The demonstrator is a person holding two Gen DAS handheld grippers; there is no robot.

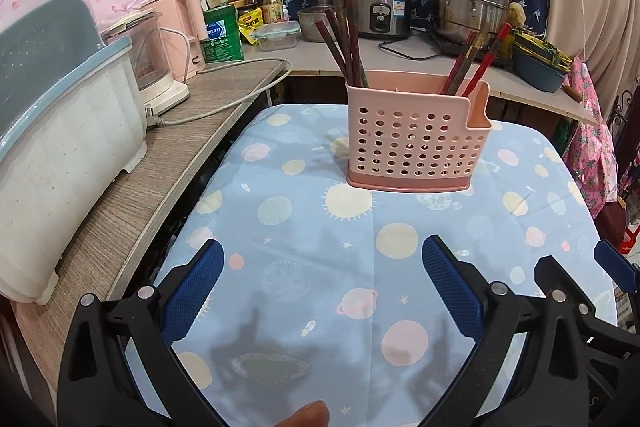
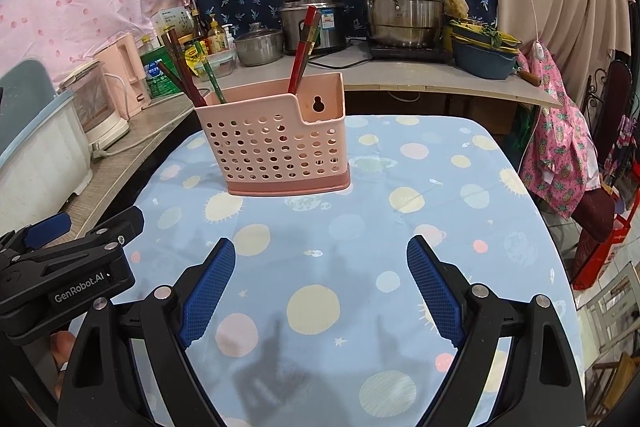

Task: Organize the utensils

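Holder (image 2: 280, 143) pink, perforated, upright; chopsticks (image 2: 303, 55) standing in both ends.

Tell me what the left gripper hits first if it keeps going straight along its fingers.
Most likely the planet-print tablecloth: the left gripper is open, empty and angled down at bare cloth. The pink utensil holder stands farther along that line; depth is hard to judge, so a shallower path might reach it.

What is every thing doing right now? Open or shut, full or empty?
Left gripper: open, holding nothing.
Right gripper: open, holding nothing.
Pink perforated plastic utensil holder: upright on the tablecloth, chopsticks inside.
Dark red chopsticks: standing tilted in the holder.
Steel stacked steamer pot: lid on.
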